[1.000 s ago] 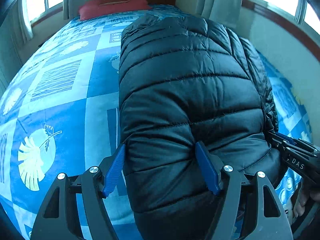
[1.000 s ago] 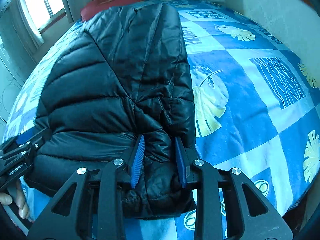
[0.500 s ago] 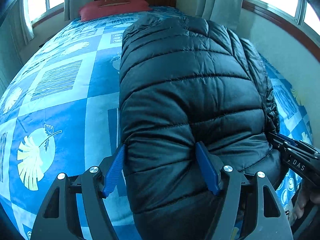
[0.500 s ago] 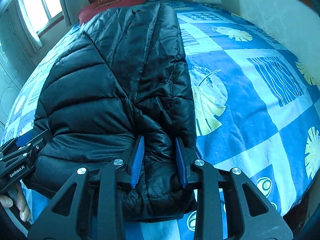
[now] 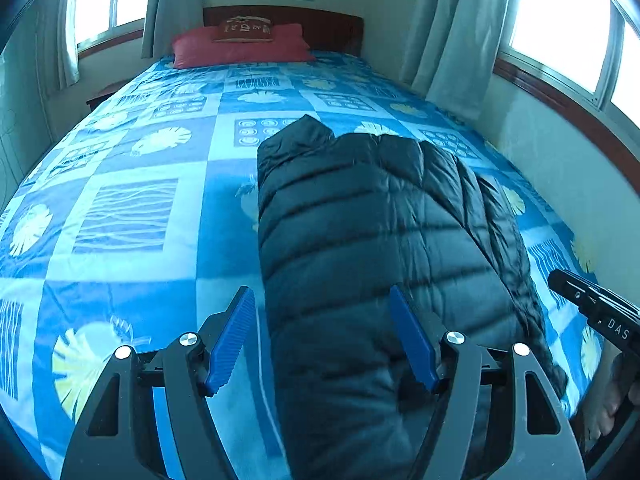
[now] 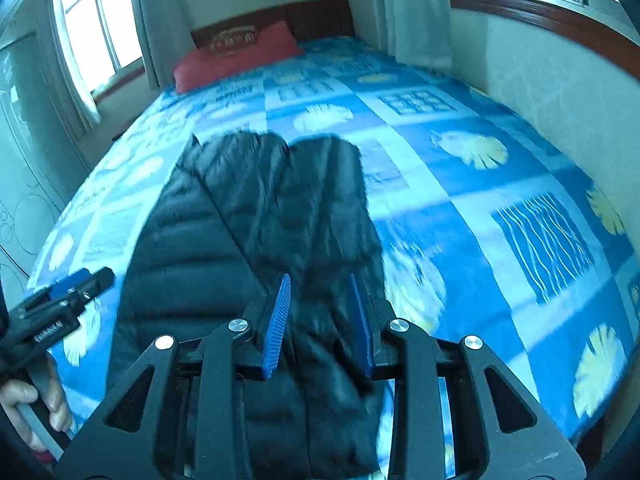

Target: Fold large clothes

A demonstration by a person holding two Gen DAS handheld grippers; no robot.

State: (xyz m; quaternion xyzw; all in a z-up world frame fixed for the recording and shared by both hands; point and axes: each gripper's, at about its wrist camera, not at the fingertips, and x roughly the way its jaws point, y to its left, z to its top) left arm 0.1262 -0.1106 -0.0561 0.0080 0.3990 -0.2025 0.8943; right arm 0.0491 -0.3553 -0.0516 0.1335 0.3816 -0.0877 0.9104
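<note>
Our left claw (image 5: 322,340) and right claw (image 6: 320,322) each clamp the black puffer jacket (image 5: 380,240) at lower centre, above the bed (image 5: 132,208).

One black puffer jacket (image 5: 380,240), one red pillow (image 5: 240,46), two claws, two windows, one bed.

Between both sets of jaws sits the jacket (image 5: 372,240): black quilted cloth with a slight sheen, puffed into stitched ribs. The left gripper (image 5: 320,340) and right gripper (image 6: 320,320) are matt black plastic with bright metal screw heads, and their blue pads (image 5: 230,336) are finely ribbed. Under the jaws the bedspread (image 5: 128,216) is smooth printed cloth. Beyond them lie a red cloth pillow (image 5: 240,46) and a dark polished wood headboard (image 5: 332,32).
</note>
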